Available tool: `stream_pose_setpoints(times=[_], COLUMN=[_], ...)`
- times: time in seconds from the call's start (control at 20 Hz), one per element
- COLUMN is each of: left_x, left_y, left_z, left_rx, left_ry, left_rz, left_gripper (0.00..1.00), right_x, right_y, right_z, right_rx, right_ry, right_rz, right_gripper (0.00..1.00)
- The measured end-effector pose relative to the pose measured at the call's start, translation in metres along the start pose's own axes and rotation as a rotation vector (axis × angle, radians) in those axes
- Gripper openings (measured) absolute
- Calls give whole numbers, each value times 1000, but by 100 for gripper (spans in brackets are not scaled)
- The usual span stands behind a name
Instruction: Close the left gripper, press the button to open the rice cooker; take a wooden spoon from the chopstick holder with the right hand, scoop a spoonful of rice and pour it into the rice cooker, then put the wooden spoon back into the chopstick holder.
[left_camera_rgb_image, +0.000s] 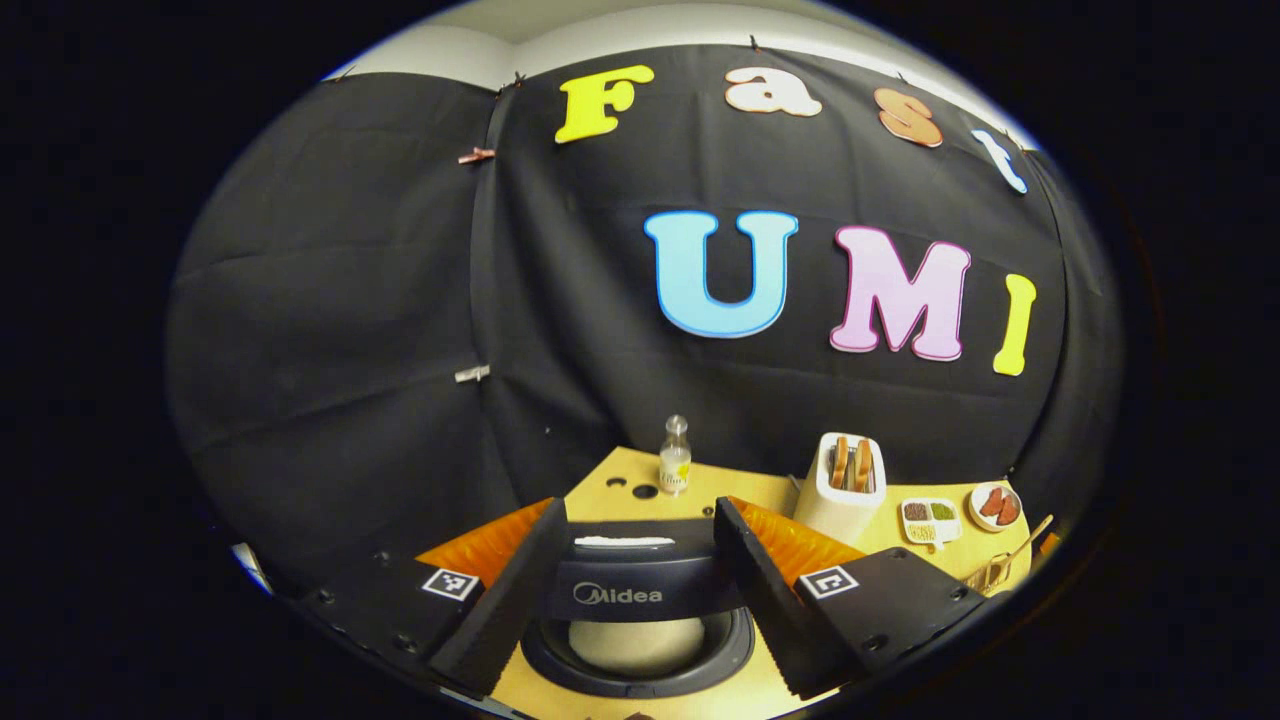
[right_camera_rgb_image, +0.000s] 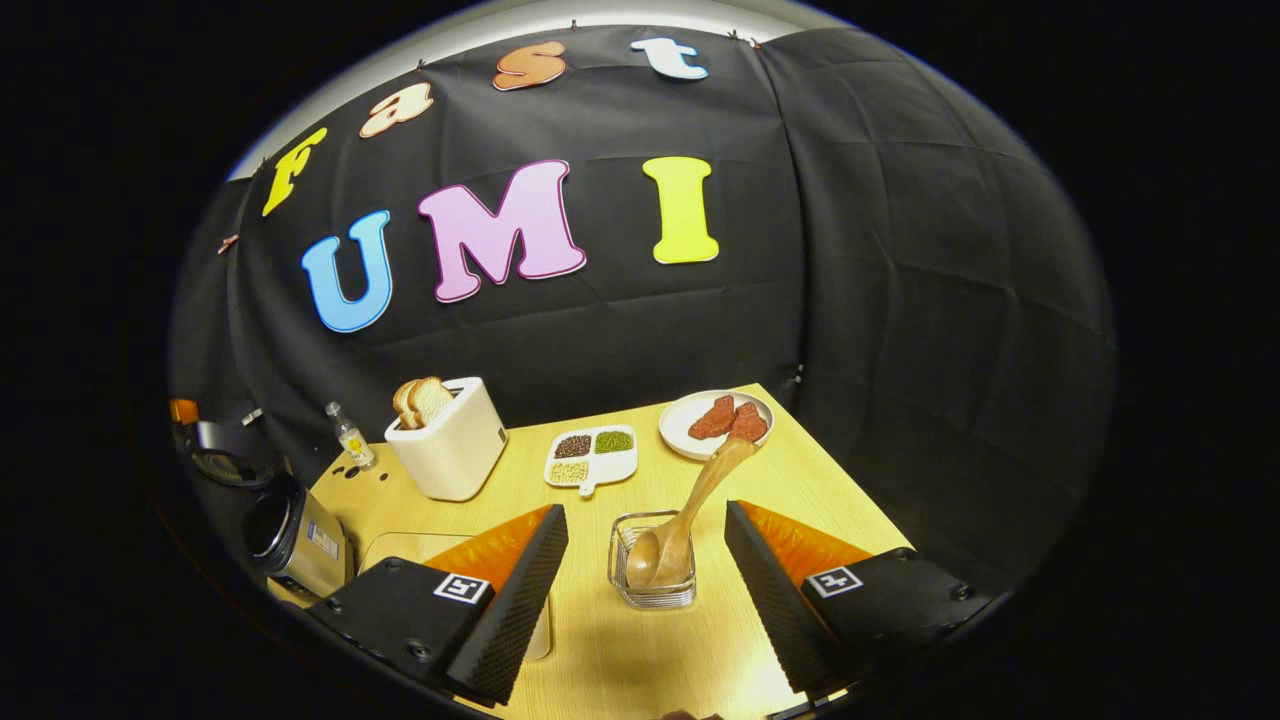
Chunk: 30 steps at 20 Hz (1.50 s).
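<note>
The rice cooker (left_camera_rgb_image: 640, 600) sits close below my left gripper (left_camera_rgb_image: 640, 508), between its two spread fingers. Its dark lid stands raised, and the round pot opening (left_camera_rgb_image: 635, 645) shows pale inside. My left gripper is open and touches nothing. In the right gripper view, a wooden spoon (right_camera_rgb_image: 700, 490) leans bowl-down in a small glass holder (right_camera_rgb_image: 655, 590). The holder stands just ahead of my right gripper (right_camera_rgb_image: 645, 512), which is open with its fingers on either side of it and apart from it. The divided dish of grains (right_camera_rgb_image: 590, 455) lies farther back. The cooker (right_camera_rgb_image: 295, 545) is at the far left.
A white toaster (right_camera_rgb_image: 450, 440) with bread slices stands behind the grain dish, with a small bottle (right_camera_rgb_image: 350, 435) to its left. At the table's back right corner is a plate of red meat pieces (right_camera_rgb_image: 715, 422). The booth's black cloth wall closes in behind the wooden table (right_camera_rgb_image: 800, 480).
</note>
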<state>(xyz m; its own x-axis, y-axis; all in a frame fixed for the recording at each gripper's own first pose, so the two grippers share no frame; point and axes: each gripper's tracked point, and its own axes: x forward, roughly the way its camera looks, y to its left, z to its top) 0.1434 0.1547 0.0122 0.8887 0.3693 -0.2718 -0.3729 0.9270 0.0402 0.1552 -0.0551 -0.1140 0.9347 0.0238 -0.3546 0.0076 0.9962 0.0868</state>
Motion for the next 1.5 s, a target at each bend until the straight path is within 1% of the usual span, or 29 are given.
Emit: stream_pose_setpoints(times=[0.15, 0.35, 0.65, 0.7, 0.75, 0.85, 0.95, 1.0, 1.05, 1.2, 1.35, 1.4, 1.45, 1.5], left_x=[-11, -13, -7, -6, -7, -9, -8, -5, -6, -2, -5, -9, -17, -27], left_y=[-2, -1, -3, -2, -3, -2, -3, -4, -5, -7, -9, -4, 2, 2], left_z=[-44, -104, -156, -151, -153, -155, -155, -162, -160, -163, -158, -151, -143, -133], left_rx=[-4, 5, 14, 17, 22, 19, 15, 18, 22, 33, 92, 104, 114, 115], left_ry=[71, 137, 165, 129, 135, 102, 46, 56, 25, 24, 29, 12, -13, -39], left_rz=[2, -2, -7, -6, -9, -18, -22, -29, -38, -88, -163, -163, -153, -159], left_gripper=[100, 99, 99, 99, 99, 100, 100, 99, 99, 99, 98, 98, 96, 95], right_x=[-4, -10, -16, -17, -19, -23, -30, -35, -41, -58, -78, -84, -90, -96], right_y=[2, 6, 14, 16, 20, 27, 35, 38, 41, 51, 59, 61, 63, 64], right_z=[-10, -18, -25, -26, -26, -26, -27, -29, -31, -40, -43, -40, -33, -25], right_rx=[-4, -24, -51, -55, -58, -70, -85, -93, -98, -99, -96, -94, -91, -86], right_ry=[23, 42, 62, 65, 65, 66, 63, 62, 59, 62, 48, 33, 9, -17], right_rz=[15, 35, 59, 62, 66, 71, 71, 70, 64, 48, 43, 44, 49, 52], right_gripper=[99, 99, 99, 99, 99, 99, 99, 99, 99, 99, 99, 99, 99, 99])
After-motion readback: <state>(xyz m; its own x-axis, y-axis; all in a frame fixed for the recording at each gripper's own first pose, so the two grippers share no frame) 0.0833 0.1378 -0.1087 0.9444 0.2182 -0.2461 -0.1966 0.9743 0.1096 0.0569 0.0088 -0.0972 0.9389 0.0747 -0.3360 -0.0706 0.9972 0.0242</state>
